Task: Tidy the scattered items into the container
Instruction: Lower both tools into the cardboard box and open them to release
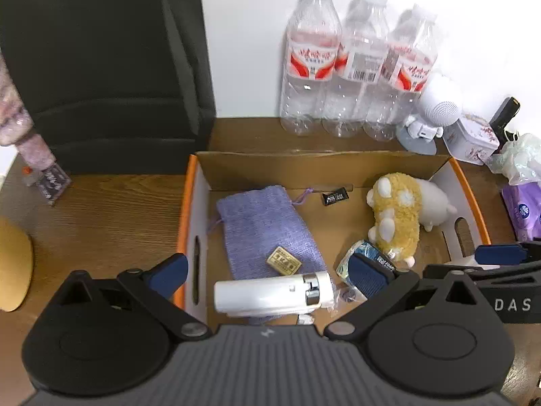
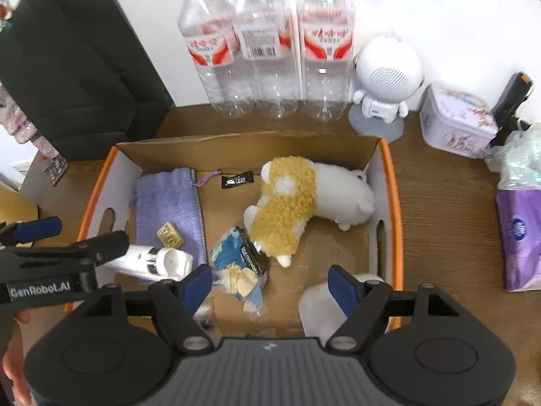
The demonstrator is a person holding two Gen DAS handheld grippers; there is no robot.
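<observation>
Both fingers [image 1: 367, 275] [image 2: 341, 287] released, spread above the box's orange rim [image 2: 394, 182].

free: box [image 2: 394, 182] floor at 5 o'clock of plush [image 2: 287, 209] | blocked: bottles [image 2: 267, 50] at 12, pouch [image 2: 169, 209] at 9

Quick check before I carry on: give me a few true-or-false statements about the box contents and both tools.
1. The plush toy lies inside the cardboard box. True.
2. The left tool is clamped on the white cylinder. False: its jaws stand wide, the cylinder lying loose between them.
3. The gold tag rests on the purple pouch. True.
4. The three water bottles stand inside the box. False: they stand behind it, against the wall.
5. The right tool holds nothing. True.
</observation>
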